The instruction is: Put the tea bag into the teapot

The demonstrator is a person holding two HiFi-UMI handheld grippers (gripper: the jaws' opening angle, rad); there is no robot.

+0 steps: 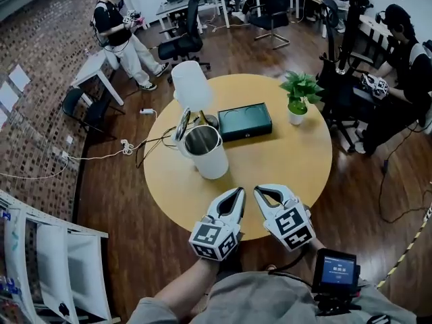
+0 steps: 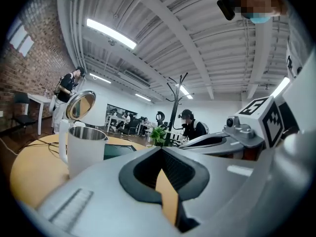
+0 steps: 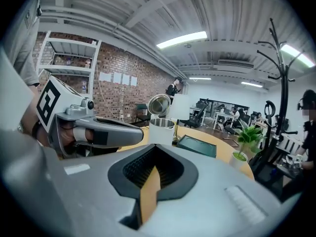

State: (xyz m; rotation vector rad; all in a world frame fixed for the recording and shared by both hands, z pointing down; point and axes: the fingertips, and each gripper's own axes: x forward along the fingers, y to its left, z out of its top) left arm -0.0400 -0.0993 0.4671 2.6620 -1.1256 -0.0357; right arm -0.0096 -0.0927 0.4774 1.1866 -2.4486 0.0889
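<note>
A white teapot [image 1: 206,152] with a steel inside stands on the left half of the round yellow table [image 1: 290,160], its lid [image 1: 183,124] tipped up open. I see no tea bag in any view. Both grippers hover side by side over the table's near edge, short of the teapot. My left gripper [image 1: 239,191] is shut and holds nothing; its tip [image 2: 160,150] points past the teapot [image 2: 83,150]. My right gripper [image 1: 258,190] is shut and holds nothing too. In the right gripper view, its tip [image 3: 154,150] points at the teapot [image 3: 161,129].
A flat dark green box [image 1: 244,121] lies just behind the teapot, to its right. A small potted plant [image 1: 298,97] stands at the table's far right and a white lamp [image 1: 191,84] at its far left. Cables [image 1: 145,146] trail off the left edge. People sit at desks around.
</note>
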